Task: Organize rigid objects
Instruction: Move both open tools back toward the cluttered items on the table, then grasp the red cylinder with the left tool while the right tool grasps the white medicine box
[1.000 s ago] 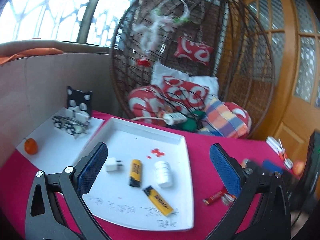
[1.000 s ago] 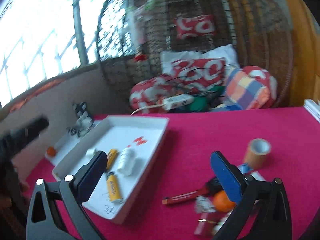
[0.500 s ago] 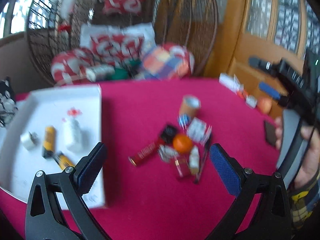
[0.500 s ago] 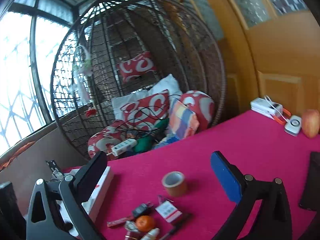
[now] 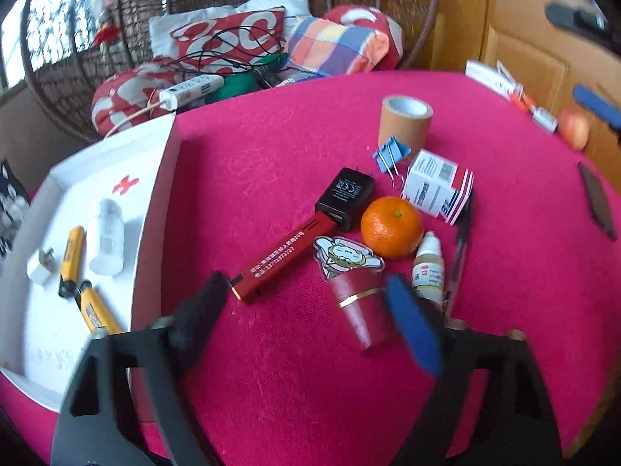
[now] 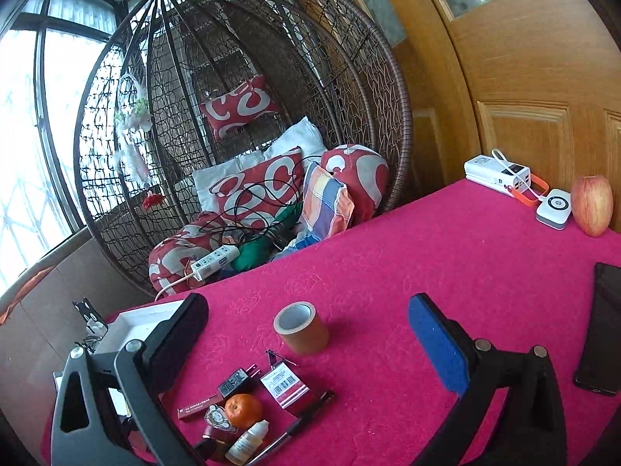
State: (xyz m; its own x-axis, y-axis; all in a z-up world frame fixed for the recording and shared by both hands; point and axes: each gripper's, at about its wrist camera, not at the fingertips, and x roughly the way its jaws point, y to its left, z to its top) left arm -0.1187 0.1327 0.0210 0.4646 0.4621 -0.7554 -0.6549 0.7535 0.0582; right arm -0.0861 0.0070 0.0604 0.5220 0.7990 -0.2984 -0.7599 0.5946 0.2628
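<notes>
Since 0.5 s earlier the left claw (image 5: 310, 318) had dropped closer to the pile, jaws wide apart and empty, while the right claw (image 6: 306, 334) hung well back, also spread and holding nothing. Nearest, between the left jaws, lay the red lipstick tube (image 5: 363, 312). Just beyond it the long red box (image 5: 285, 258) ran near-left to far-right, its far end touching the black charger (image 5: 345, 198). Left, the white tray (image 5: 153, 209) already held 4 items; the orange (image 5: 391, 227), dropper bottle (image 5: 427, 272), pen (image 5: 460, 244) and tape roll (image 5: 405, 120) remained unsorted, so the job looked under half done.
</notes>
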